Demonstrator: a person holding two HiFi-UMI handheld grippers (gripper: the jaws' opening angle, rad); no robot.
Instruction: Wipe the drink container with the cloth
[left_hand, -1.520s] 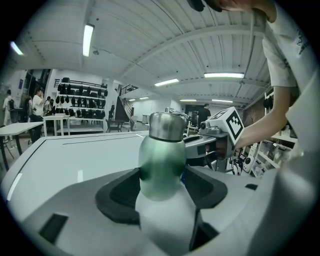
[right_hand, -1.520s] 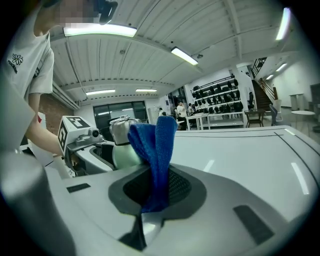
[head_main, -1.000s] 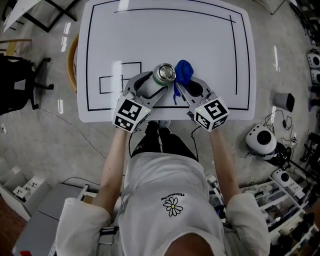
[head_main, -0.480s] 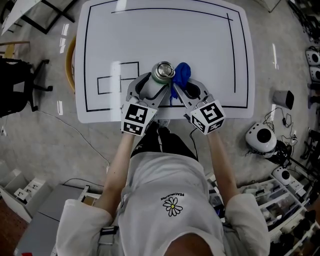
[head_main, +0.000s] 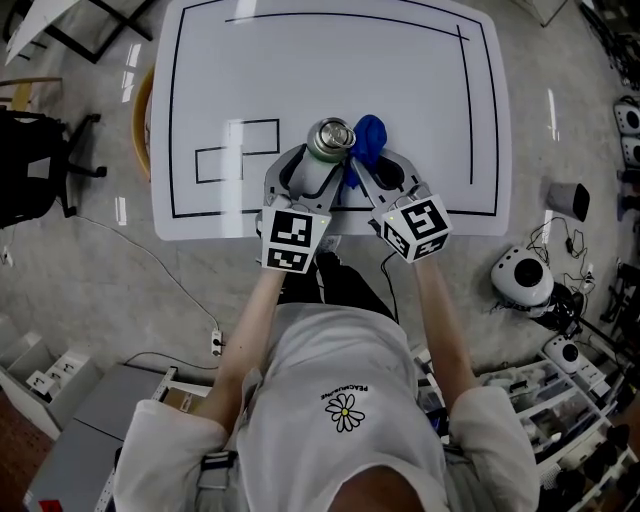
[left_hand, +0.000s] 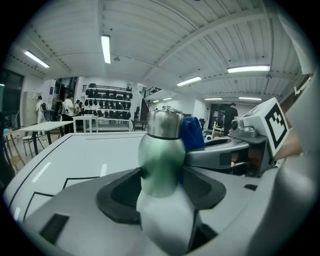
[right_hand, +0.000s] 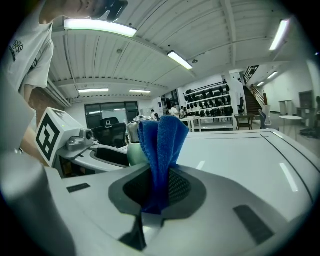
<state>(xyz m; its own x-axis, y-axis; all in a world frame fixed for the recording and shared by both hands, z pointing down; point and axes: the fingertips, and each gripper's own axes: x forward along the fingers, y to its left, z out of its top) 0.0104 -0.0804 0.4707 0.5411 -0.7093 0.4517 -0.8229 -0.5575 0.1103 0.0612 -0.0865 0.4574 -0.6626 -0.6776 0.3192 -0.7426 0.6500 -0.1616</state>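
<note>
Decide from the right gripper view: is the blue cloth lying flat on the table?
No: the blue cloth stands upright, pinched between the jaws of the right gripper.

The drink container stands between the closing jaws of the left hand-held gripper, above the near edge of the bench. Just to its right, the cloth rises from the right hand-held gripper and rests against the container's upper part.
</note>
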